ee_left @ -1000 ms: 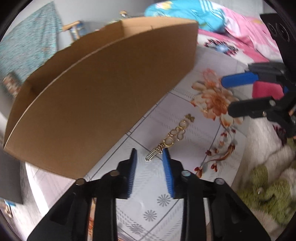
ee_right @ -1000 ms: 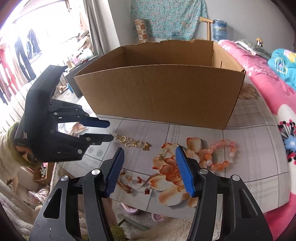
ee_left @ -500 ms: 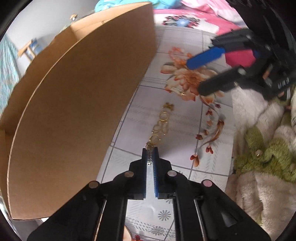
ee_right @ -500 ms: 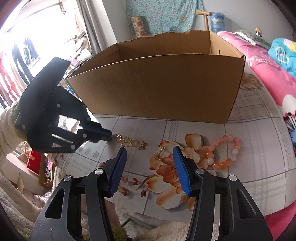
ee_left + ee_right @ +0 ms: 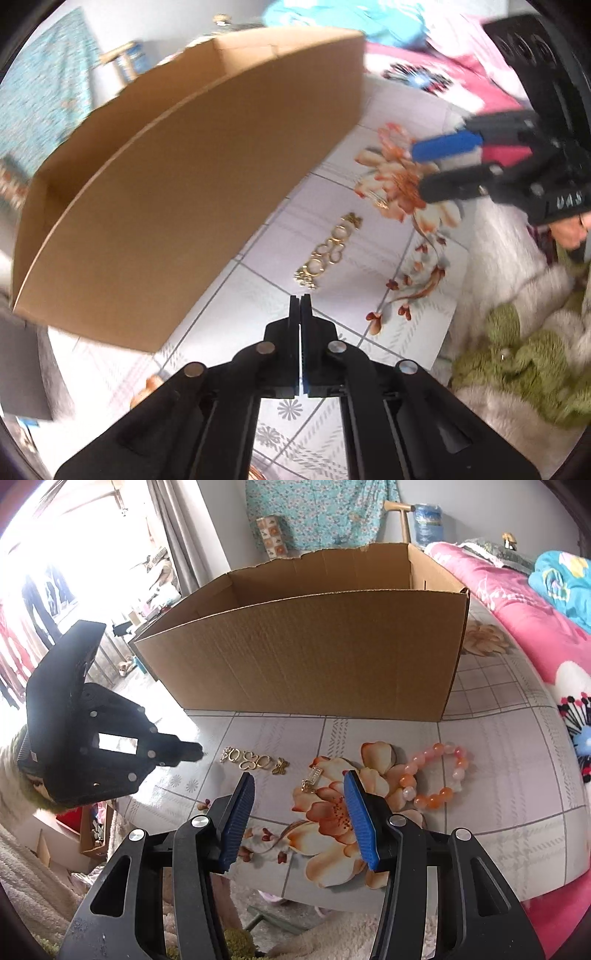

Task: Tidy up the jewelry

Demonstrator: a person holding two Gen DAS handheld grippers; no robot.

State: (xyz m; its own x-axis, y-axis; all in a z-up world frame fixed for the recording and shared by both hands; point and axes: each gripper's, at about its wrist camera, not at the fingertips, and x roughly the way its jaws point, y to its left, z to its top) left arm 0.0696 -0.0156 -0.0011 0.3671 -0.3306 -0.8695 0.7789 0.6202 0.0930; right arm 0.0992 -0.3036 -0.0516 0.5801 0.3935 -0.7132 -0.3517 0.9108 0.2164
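Where the left wrist view looks down along its own fingers, the left gripper (image 5: 300,297) has its jaws pressed together with nothing between them. The gold chain (image 5: 330,252) lies flat on the tiled tablecloth (image 5: 258,295), just ahead of the closed tips and apart from them. The cardboard box (image 5: 192,206) stands to the left of the chain, open at the top. The right gripper (image 5: 432,170) appears at the upper right above the printed flower, jaws spread. A green and cream plush fabric (image 5: 524,354) lies at the lower right.

In the right wrist view, the right gripper (image 5: 299,786) is held over the tablecloth (image 5: 498,775), jaws spread wide and empty. A small gold clasp piece (image 5: 312,778) lies between the blue pads, on the flower print. The gold chain (image 5: 255,760) lies to its left, with the left gripper (image 5: 197,754) closed just beside the chain's far end. A pink bead bracelet (image 5: 439,775) lies to the right. The cardboard box (image 5: 314,657) stands behind all three pieces; its floor is hidden.
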